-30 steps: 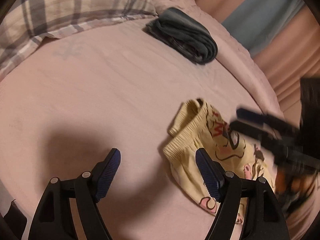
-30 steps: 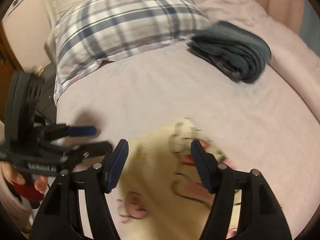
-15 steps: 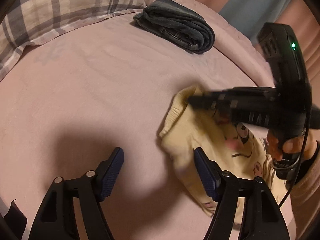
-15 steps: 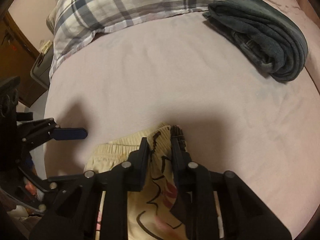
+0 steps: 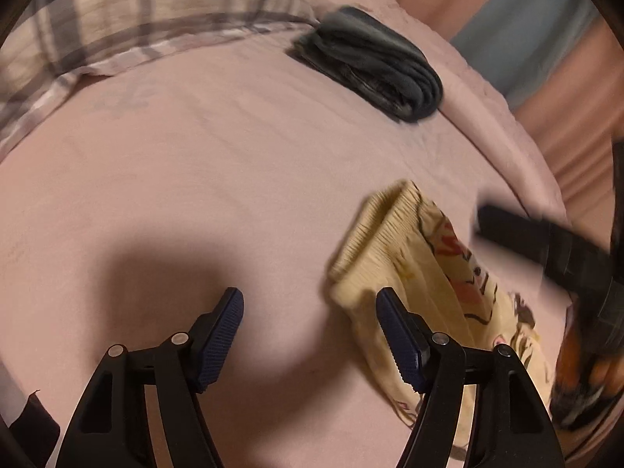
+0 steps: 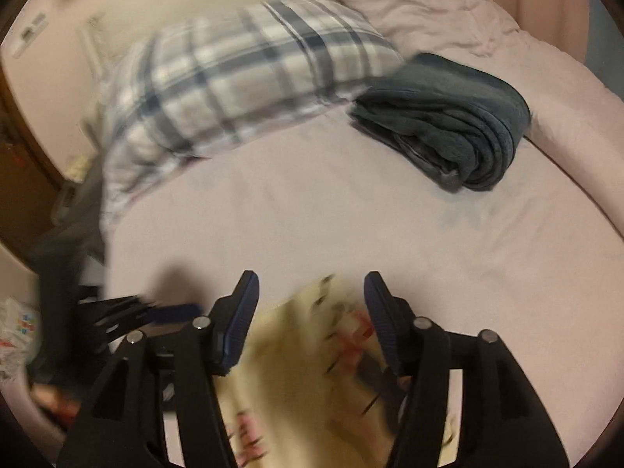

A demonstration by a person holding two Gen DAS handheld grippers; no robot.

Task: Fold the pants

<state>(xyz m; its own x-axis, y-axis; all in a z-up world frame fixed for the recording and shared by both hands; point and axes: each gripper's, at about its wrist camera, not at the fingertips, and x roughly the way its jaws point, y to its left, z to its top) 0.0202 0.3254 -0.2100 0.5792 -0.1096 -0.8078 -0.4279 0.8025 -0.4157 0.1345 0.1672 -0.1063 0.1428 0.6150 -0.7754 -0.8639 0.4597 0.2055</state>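
Pale yellow printed pants [image 5: 425, 273] lie bunched on a pink bed sheet [image 5: 218, 179], with both grippers spread wide and holding nothing.

The left gripper [image 5: 310, 335] hangs over bare sheet, its right finger just over the pants' ribbed waistband edge. The right gripper [image 6: 310, 319] hovers above the pants [image 6: 312, 366], which show blurred between its parted fingers. A folded dark grey blanket [image 6: 448, 117] sits well apart near the plaid pillow [image 6: 241, 78] at the head of the bed.
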